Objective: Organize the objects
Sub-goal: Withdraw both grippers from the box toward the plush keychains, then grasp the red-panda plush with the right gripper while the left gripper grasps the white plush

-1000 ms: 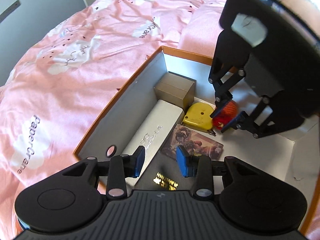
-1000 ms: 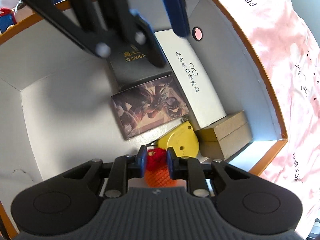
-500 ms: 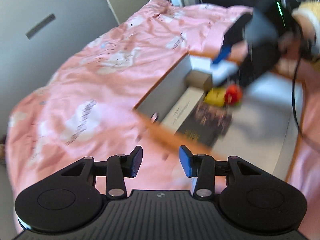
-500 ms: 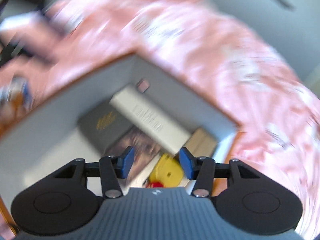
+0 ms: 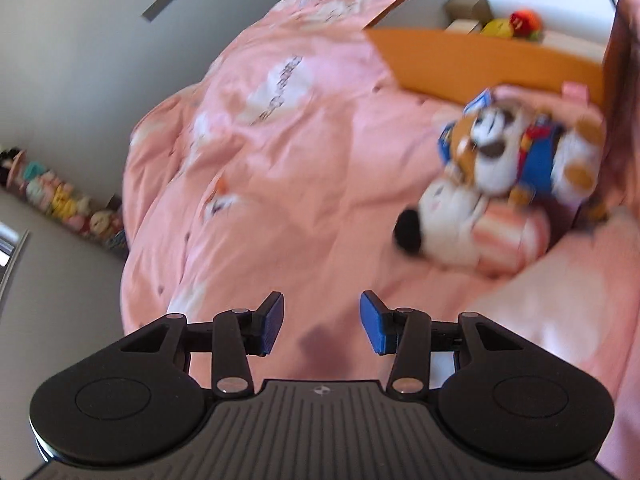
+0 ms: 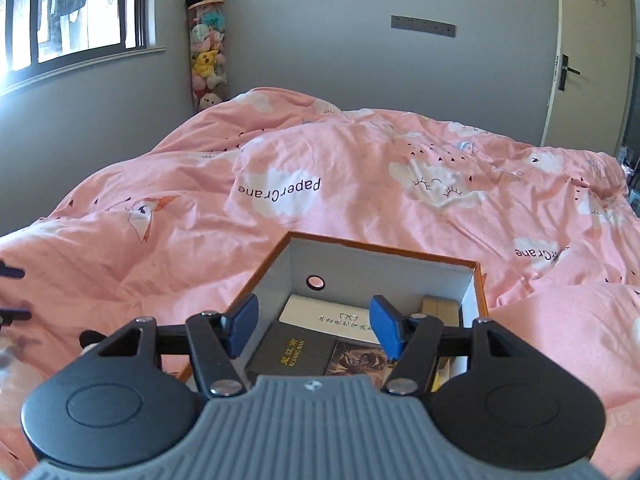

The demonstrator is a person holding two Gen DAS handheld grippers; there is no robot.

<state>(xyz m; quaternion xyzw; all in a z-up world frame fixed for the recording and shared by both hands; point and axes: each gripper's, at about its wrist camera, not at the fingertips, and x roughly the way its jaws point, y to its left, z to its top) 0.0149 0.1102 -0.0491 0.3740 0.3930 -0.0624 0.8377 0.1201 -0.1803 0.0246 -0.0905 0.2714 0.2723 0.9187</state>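
An orange cardboard box (image 6: 480, 292) (image 5: 472, 56) lies on the pink bedspread. In the right wrist view it holds a white glasses case (image 6: 320, 314), a black box with gold letters (image 6: 292, 354), a picture card (image 6: 360, 362) and a brown carton (image 6: 440, 308). In the left wrist view a red and orange toy (image 5: 524, 22) and a yellow tape measure (image 5: 498, 26) show inside it. My right gripper (image 6: 314, 326) is open and empty above the box's near side. My left gripper (image 5: 322, 328) is open and empty over the bedspread. Plush toys (image 5: 500, 168) lie blurred to its right, outside the box.
The pink bedspread (image 6: 360, 184) covers the whole bed. A tall tube of plush toys (image 6: 206, 40) stands in the room corner by the window. Grey walls surround the bed and a door (image 6: 592, 52) is at the right.
My right gripper let go of the red and orange toy in the box, opened and lifted away. My left gripper pulled back out of the box and swung toward the plush toys.
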